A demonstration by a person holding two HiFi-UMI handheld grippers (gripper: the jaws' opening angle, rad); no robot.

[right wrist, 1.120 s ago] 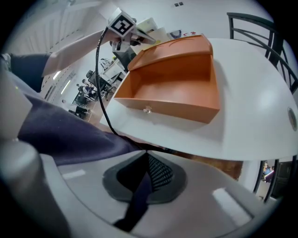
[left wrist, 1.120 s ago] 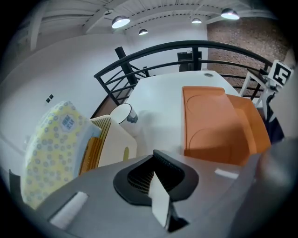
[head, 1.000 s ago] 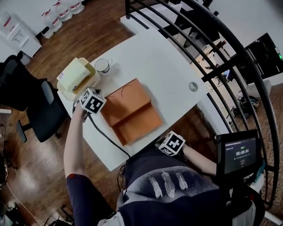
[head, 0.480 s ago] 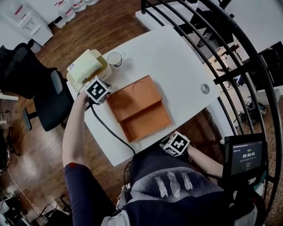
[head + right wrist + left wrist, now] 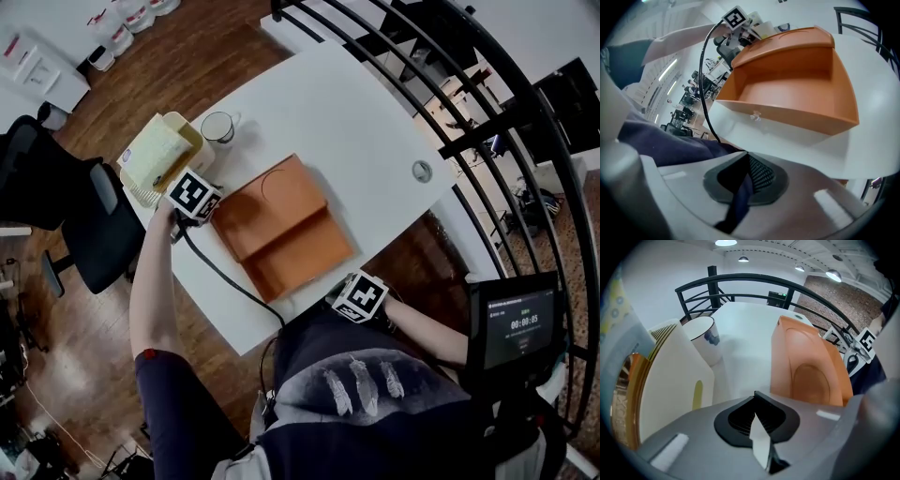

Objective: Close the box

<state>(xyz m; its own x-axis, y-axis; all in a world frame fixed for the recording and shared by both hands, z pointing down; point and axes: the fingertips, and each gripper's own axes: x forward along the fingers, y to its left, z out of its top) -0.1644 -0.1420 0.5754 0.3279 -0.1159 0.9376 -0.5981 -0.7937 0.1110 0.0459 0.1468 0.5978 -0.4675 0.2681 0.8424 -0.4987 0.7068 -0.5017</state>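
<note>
The left gripper (image 5: 761, 439) is keeping its jaws pressed together with nothing between them. It is hovering just beside the 9 o'clock corner of the orange box (image 5: 281, 230), at the lid's side; whether it is touching the lid cannot be told. The right gripper (image 5: 740, 192) is likewise clenched and empty. It is hanging off the table's near edge, at the box's 5 o'clock, and pointing toward the open tray.

The box is lying open near the front of the white table (image 5: 347, 112). Its lid is resting folded back flat toward 10 o'clock, and its tray is facing up toward 4 o'clock.

A black cable (image 5: 225, 279) is trailing from the left gripper across the tabletop toward 5 o'clock and dropping over the edge. At the box's 11 o'clock a white mug (image 5: 217, 128) is standing. Just beside it, at the mug's 8 o'clock, a cream container (image 5: 161, 155) is sitting at the table's corner. A small round disc (image 5: 422, 171) is lying at the box's 2 o'clock, well apart from it. A black chair (image 5: 80, 225) is standing on the wooden floor at 9 o'clock.
</note>
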